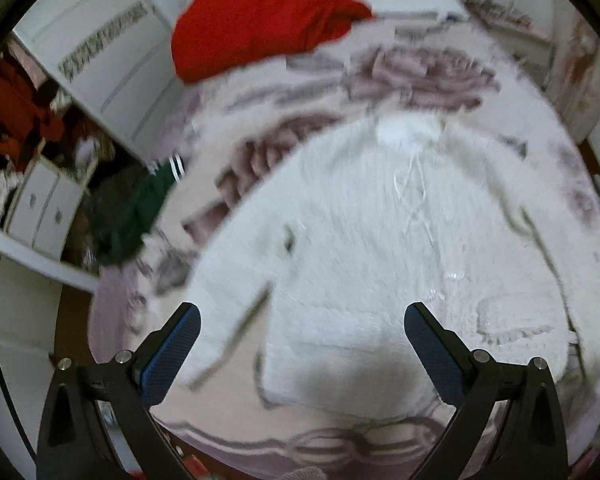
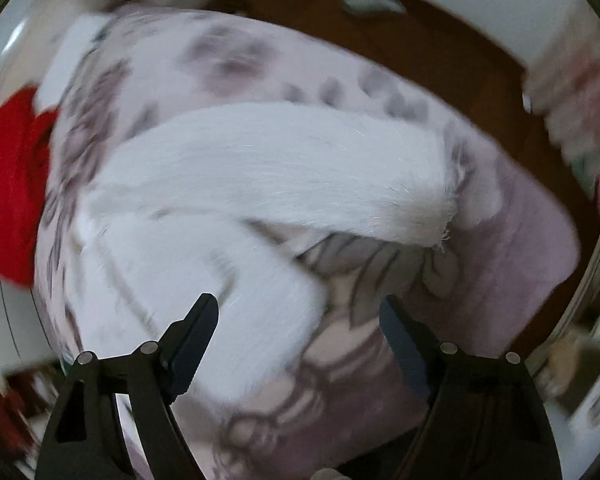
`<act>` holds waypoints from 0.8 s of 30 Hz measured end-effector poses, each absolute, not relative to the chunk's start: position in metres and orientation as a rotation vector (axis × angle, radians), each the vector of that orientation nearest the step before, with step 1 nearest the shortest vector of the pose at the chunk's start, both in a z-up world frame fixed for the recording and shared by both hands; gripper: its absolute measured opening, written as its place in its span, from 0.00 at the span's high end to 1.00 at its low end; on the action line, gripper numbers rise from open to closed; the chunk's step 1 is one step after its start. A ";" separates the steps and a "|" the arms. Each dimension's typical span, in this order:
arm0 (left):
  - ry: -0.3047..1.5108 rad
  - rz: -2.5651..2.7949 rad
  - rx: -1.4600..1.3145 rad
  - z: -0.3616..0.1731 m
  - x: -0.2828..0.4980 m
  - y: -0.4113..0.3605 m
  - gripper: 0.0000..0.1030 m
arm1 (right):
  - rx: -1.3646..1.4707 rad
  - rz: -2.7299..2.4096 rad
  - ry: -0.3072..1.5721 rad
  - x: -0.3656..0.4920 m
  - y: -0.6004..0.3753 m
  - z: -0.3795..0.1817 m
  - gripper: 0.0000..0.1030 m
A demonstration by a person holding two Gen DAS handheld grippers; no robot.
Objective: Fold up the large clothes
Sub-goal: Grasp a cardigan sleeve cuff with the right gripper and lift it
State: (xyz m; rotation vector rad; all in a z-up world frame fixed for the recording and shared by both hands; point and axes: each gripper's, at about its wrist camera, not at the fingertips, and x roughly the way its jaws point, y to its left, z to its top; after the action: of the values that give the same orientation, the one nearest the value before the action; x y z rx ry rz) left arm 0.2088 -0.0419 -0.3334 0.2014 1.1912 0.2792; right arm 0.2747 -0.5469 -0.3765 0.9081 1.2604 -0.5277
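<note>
White fluffy garment (image 1: 360, 240) on bed (floral cover), below left gripper (image 1: 302, 318) and right gripper (image 2: 300, 312), both wide apart, empty.

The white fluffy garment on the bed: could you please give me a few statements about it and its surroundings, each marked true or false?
1. The white fluffy garment lies spread on the floral bedspread. True.
2. The left gripper is clamped on the garment. False: its jaws stand open, nothing between them.
3. A red garment lies bunched at the far end of the bed. True.
4. The right gripper holds a sleeve. False: it is open and empty.
5. The dark green garment lies on top of the white one. False: it lies apart, at the bed's edge.
</note>
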 end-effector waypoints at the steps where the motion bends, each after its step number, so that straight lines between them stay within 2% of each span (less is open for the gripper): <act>1: 1.208 0.294 0.196 -0.346 0.211 -0.046 0.00 | 0.972 -0.540 1.262 0.272 -0.564 -0.404 0.18; 3: 1.258 0.322 0.171 -0.382 0.218 -0.058 0.00 | 1.124 -0.569 1.263 0.266 -0.593 -0.460 0.18; 9: 1.376 0.357 0.183 -0.463 0.224 -0.092 0.00 | 1.481 -0.495 1.180 0.257 -0.609 -0.570 0.18; 16: 1.405 0.346 0.162 -0.493 0.246 -0.114 0.00 | 1.632 -0.550 0.820 0.269 -0.617 -0.594 0.17; 22: 1.374 0.335 0.184 -0.509 0.283 -0.132 0.00 | 1.691 -0.676 0.752 0.283 -0.612 -0.629 0.18; 23: 1.373 0.334 0.181 -0.510 0.287 -0.134 0.00 | 1.674 -0.685 0.754 0.286 -0.611 -0.626 0.31; 24: 1.372 0.331 0.180 -0.510 0.292 -0.137 0.00 | 1.640 -0.711 0.779 0.285 -0.607 -0.622 0.55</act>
State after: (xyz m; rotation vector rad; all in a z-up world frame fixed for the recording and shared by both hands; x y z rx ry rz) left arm 0.2917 -0.1370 -0.5100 0.1798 1.3719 0.3309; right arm 0.2847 -0.6072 -0.6221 1.6399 0.7785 -0.7105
